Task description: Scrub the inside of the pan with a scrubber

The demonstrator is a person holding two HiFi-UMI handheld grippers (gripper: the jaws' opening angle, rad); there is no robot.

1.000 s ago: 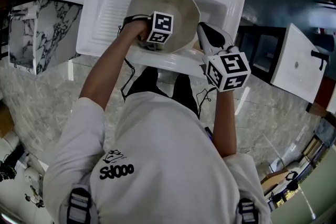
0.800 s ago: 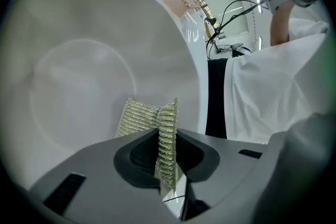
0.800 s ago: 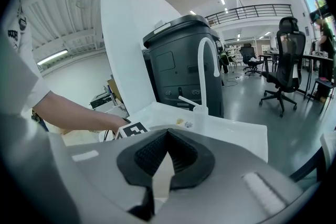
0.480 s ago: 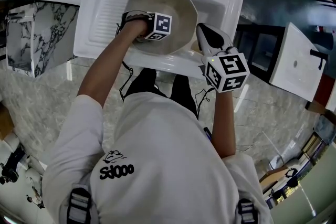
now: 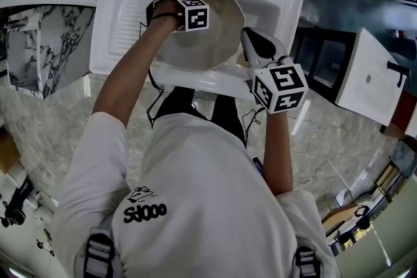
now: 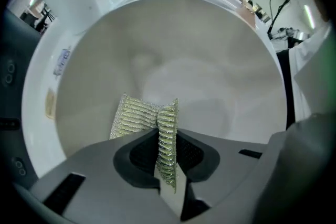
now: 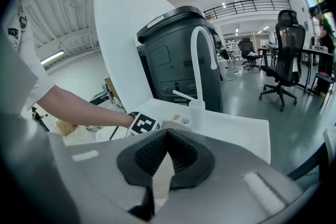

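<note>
A beige pan (image 5: 218, 36) lies in the white sink (image 5: 287, 3). Its pale inside (image 6: 199, 60) fills the left gripper view. My left gripper (image 5: 193, 13) is over the pan's far left part, and the left gripper (image 6: 167, 139) is shut on a silvery-yellow mesh scrubber (image 6: 142, 118) whose free end rests against the pan's inner wall. My right gripper (image 5: 260, 47) is at the pan's right rim. The right gripper (image 7: 165, 157) is shut on a thin beige edge of the pan (image 7: 160, 171).
A white faucet (image 7: 202, 60) rises at the sink's back, with a dark grey machine (image 7: 173, 60) behind it. The ribbed drainboard (image 5: 127, 10) lies left of the pan. A marble counter (image 5: 39, 42) stands at the left and a white panel (image 5: 368, 78) at the right.
My left gripper has slid with the scrubber from the pan's near side toward its far left side. The right gripper and the pan have barely moved.
</note>
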